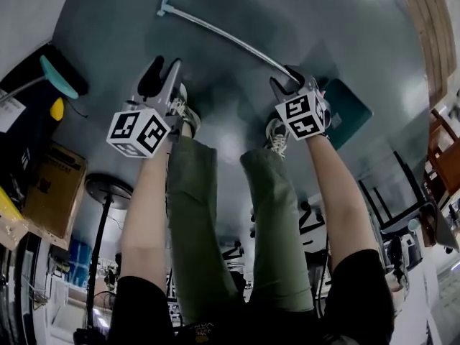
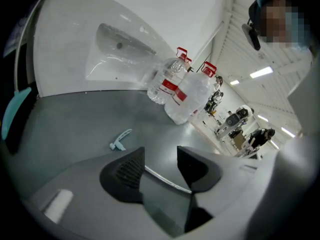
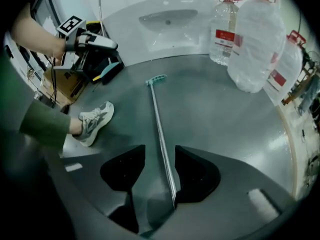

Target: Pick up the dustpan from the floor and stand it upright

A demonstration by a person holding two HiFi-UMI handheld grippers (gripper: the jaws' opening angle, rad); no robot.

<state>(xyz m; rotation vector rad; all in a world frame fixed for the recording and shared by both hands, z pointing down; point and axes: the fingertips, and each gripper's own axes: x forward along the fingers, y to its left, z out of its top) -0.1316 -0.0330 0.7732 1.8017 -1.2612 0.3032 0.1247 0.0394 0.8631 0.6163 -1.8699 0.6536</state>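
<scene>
On the grey floor the dustpan lies flat, its teal pan at centre right of the head view. Its thin, shiny handle stretches away to the upper left. The right gripper has its jaws apart astride that handle, not pressing. The left gripper is likewise parted, holding nothing. Clamped off-centre, the smooth rod would likely twist or slip under the pan's weight.

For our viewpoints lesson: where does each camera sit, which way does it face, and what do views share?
Head view: on the head, facing down; arms, legs, left gripper, right gripper.
Left gripper view: on that gripper, facing bottles; open jaws.
Right gripper view: on that gripper, facing along the handle; open jaws, shoe.
Shared: all show the handle.
</scene>
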